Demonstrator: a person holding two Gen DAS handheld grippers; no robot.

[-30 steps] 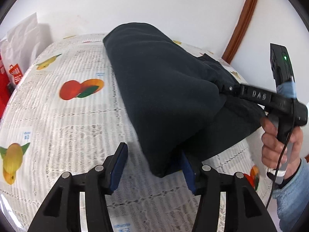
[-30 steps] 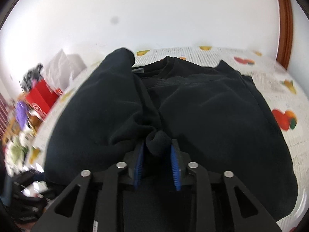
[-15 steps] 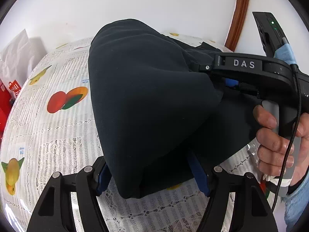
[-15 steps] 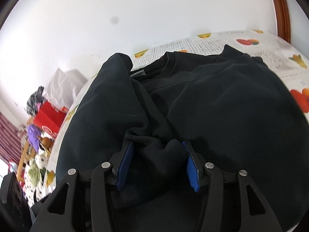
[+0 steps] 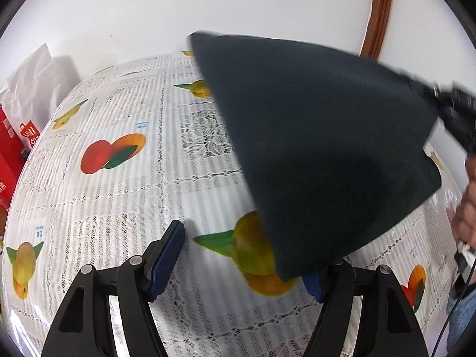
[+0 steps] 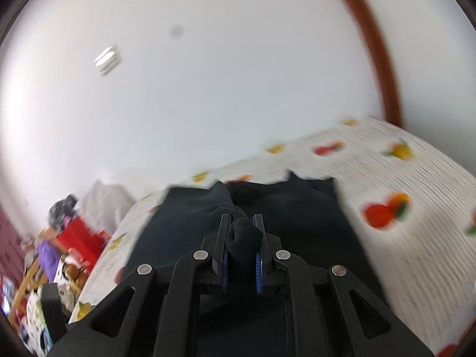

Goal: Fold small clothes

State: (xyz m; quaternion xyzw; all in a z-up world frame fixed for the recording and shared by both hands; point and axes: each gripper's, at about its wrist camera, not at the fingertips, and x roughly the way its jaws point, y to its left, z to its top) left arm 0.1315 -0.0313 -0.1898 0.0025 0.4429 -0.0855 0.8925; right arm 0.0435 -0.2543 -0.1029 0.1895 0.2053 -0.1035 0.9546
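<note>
— How are the grippers held?

— The right gripper (image 6: 241, 232) is clamped on a bunch of the dark garment (image 5: 321, 148), which is lifted at the right, above the fruit-print tablecloth (image 5: 125, 196). The left gripper (image 5: 244, 261) is spread wide (nothing pinched); its right finger is draped by cloth.

1. The right pad of the left hand-held gripper (image 5: 242, 263) is mostly hidden behind the dark garment (image 5: 321, 148), so it is unclear if it touches the cloth.
2. The right hand-held gripper (image 5: 455, 113) is blurred and cut by the edge in the left wrist view; the hand (image 5: 465, 208) too.
3. In the right wrist view, the surface (image 6: 416, 208) and its fruit prints are smeared by motion.
4. The clutter (image 6: 53, 247) at the left is too blurred to identify.
5. The garment covers part of the surface under it.
</note>
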